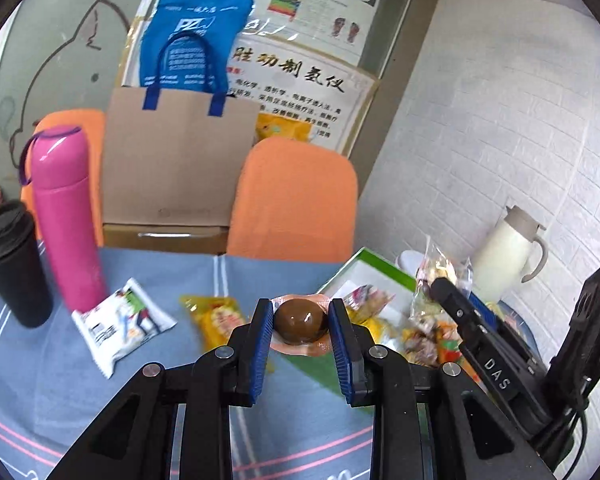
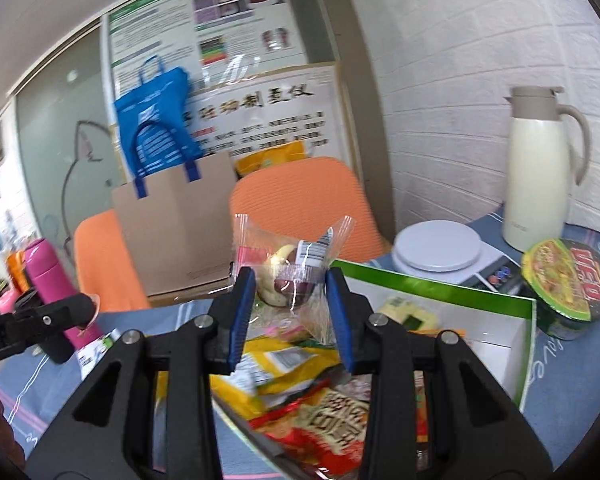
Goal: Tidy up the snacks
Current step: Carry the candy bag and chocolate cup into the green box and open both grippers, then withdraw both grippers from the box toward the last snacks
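Note:
My left gripper [image 1: 300,320] is shut on a brown braised egg [image 1: 300,318] in a clear orange-edged pack, held above the blue tablecloth. My right gripper [image 2: 291,300] is shut on a clear plastic bag of mixed snacks [image 2: 296,268], lifted above a white box with a green rim [image 2: 440,288] that holds several snack packets [image 2: 300,384]. In the left wrist view the right gripper [image 1: 440,288] holds the bag [image 1: 440,276] over the box [image 1: 368,264]. A white snack packet [image 1: 120,324] and a yellow packet [image 1: 216,320] lie on the cloth.
A pink flask [image 1: 64,216] and a black cup [image 1: 14,264] stand at the left. A cream jug [image 2: 540,168], a kitchen scale [image 2: 440,252] and a UFO noodle bowl [image 2: 568,284] stand at the right. Orange chairs [image 1: 296,200] and a cardboard box [image 1: 172,168] are behind the table.

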### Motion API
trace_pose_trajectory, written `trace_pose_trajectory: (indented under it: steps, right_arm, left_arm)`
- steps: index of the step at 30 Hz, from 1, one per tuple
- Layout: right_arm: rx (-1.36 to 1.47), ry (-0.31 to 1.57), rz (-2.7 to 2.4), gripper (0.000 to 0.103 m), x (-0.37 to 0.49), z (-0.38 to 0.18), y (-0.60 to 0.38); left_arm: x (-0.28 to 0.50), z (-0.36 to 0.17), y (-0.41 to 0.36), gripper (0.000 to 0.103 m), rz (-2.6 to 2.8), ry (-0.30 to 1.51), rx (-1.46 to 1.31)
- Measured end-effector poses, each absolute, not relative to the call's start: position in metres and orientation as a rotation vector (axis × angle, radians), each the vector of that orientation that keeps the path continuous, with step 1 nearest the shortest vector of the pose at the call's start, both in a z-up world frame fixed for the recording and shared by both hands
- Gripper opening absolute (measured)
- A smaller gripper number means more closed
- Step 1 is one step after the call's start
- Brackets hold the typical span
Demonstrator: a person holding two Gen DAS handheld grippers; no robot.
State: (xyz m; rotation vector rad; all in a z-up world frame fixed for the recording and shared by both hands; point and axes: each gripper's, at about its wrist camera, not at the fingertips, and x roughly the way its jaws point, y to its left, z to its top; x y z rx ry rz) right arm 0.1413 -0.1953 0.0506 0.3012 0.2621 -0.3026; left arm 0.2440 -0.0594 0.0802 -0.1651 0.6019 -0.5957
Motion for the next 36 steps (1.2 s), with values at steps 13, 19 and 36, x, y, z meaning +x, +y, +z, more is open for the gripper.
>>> trace_pose_trajectory:
  steps: [13,19,36]
  right_arm:
    - [0.345,0.219,-0.481,0.041,0.124,0.048,-0.222]
    - [0.341,0.256,-0.507,0.072,0.13,0.043,-0.225]
    - [0.319,0.162,-0.578,0.098,0.118,0.048,-0.222]
  left_arm:
    - [0.275,0.052,-0.137,0.028,-0.738,0.692,-0.15]
    - [0.276,0.048,-0.144,0.029,-0.757,0.702,-0.137]
    - [0.277,0.054,-0.114,0.101,-0.6,0.625,-0.227]
